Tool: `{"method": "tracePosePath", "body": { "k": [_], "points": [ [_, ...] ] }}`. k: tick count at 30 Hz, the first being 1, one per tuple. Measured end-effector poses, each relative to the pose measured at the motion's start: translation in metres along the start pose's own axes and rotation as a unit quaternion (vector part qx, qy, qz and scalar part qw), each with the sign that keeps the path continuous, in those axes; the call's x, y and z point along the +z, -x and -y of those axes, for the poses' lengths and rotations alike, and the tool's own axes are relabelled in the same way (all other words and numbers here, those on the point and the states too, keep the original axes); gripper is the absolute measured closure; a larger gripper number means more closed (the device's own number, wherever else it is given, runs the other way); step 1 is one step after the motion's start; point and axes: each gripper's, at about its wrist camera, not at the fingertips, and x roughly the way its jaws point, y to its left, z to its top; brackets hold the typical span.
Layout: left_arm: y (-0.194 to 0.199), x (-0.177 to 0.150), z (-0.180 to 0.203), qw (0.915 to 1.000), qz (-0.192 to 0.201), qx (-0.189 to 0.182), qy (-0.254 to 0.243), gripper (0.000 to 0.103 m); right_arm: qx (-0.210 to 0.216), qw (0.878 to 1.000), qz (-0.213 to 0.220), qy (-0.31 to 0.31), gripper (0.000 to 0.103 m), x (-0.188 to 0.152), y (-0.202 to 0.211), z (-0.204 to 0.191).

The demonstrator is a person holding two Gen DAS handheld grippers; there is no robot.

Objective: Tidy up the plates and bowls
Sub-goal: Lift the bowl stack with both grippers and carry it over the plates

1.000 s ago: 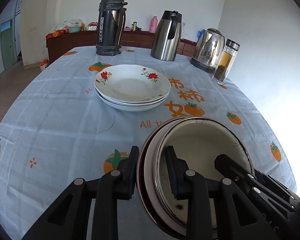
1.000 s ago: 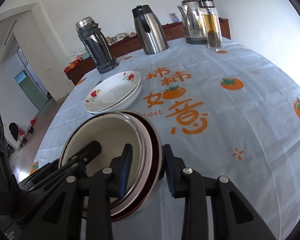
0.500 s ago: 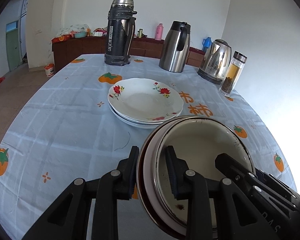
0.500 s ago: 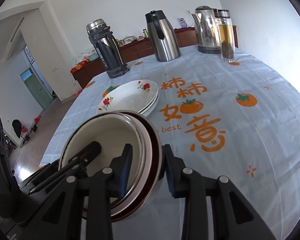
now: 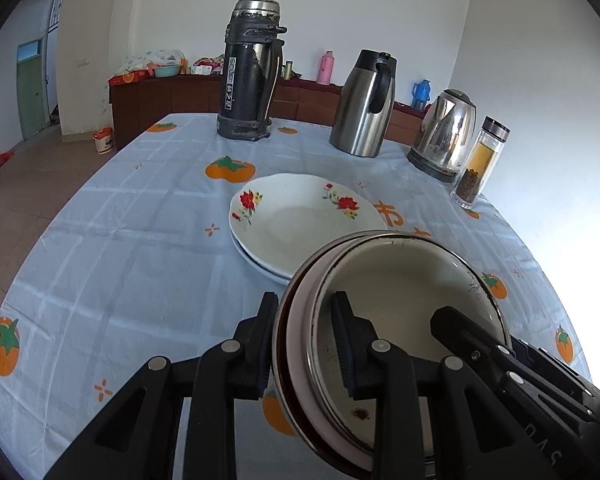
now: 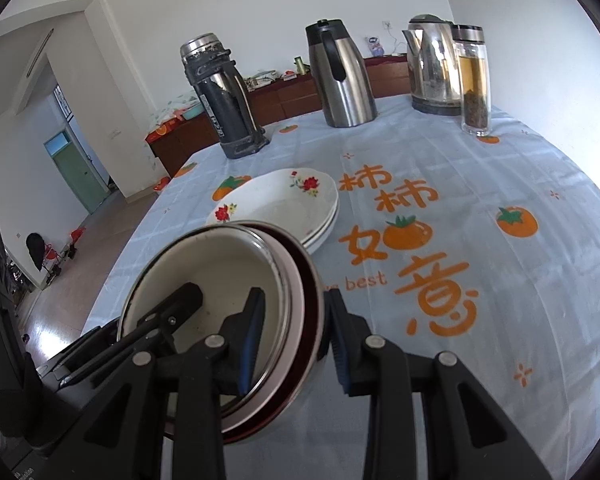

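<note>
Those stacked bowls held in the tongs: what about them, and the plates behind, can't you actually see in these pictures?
- Stacked bowls: undersides and exact count hidden, both views; only nested rims show, and the tongs cover part.
- Whether they rest on the table: hidden by the bowls themselves.
- Flowered plates: near edge covered by the bowls, left wrist view; number in the pile unclear.
- Left tongs, right tongs: handles cut off by bottom edge.
</note>
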Motion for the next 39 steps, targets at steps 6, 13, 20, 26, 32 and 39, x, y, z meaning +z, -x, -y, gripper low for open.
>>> {"method": "tracePosePath", "body": {
  "k": [6,13,20,26,32,39],
  "points": [
    [-0.006,0.015,0.001,1.0,0.009,0.001,-0.001,0.073,0.001,1.0,0.011,0.0,0.071,0.016,-0.006,-0.002],
    [-0.018,0.031,0.0,0.9999,0.016,0.003,0.003,0.073,0.001,1.0,0.02,0.001,0.072,0.034,-0.019,-0.002],
    [-0.036,0.05,0.0,0.9998,0.019,0.0,0.009,0.073,-0.002,1.0,0.028,-0.002,0.072,0.052,-0.034,0.001],
    [-0.052,0.065,0.001,0.9996,0.018,-0.004,0.019,0.073,-0.008,0.999,0.033,-0.004,0.073,0.07,-0.049,0.005],
    [-0.074,0.077,-0.001,0.9997,0.012,0.0,0.021,0.073,-0.01,0.999,0.03,-0.003,0.073,0.085,-0.07,0.008],
    [-0.099,0.084,-0.003,0.9996,-0.002,0.001,0.028,0.073,-0.012,1.0,0.018,-0.017,0.074,0.092,-0.095,0.017]
  ]
}}
